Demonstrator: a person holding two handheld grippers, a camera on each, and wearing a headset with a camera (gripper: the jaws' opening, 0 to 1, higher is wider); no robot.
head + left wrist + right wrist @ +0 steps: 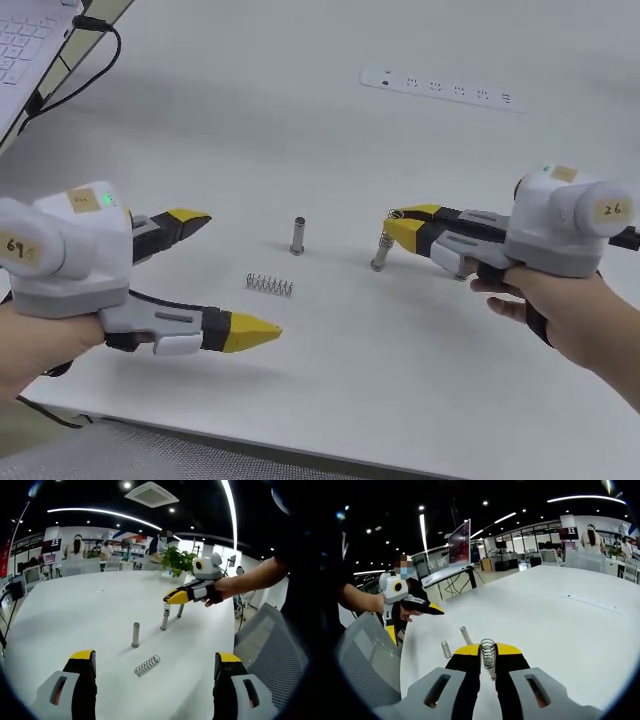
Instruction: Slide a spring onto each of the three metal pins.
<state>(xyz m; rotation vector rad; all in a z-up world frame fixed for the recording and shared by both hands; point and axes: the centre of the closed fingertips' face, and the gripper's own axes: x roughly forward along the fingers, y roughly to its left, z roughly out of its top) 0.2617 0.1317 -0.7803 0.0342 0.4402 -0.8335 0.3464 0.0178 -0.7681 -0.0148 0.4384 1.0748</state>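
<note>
Table: it carries the work; judged, the pin's foot should be set flat on it before the spring is let go, so nothing tips
Right hand: wrapped round the handle from below, wrist roughly level, with the tool pointing across toward the left gripper and its tips dipped slightly to the table
Left hand: grips its handle low at the table's near edge and aims the tool forward
Right gripper: jaws pressed together, pinching the held spring at their very tips; I judge a straight push down along the pin's axis is best, with a light squeeze so the coils do not buckle
Left gripper: jaws spread wide and holding nothing, one tip high and one low in the head view
Held pin: directly under the right gripper's tips, leaning, foot on the table; best stood upright first
Bare pin: upright, ahead of the left gripper's open jaws and well apart from the right gripper's tips, no spring on it
Third pin: seemingly just behind the held pin, beneath the right gripper; whether it has a spring I cannot tell
Held spring: threaded over the held pin's top, not yet seated
Loose spring: lying flat just ahead of the left gripper, between its tips, probably meant for the bare pin
</note>
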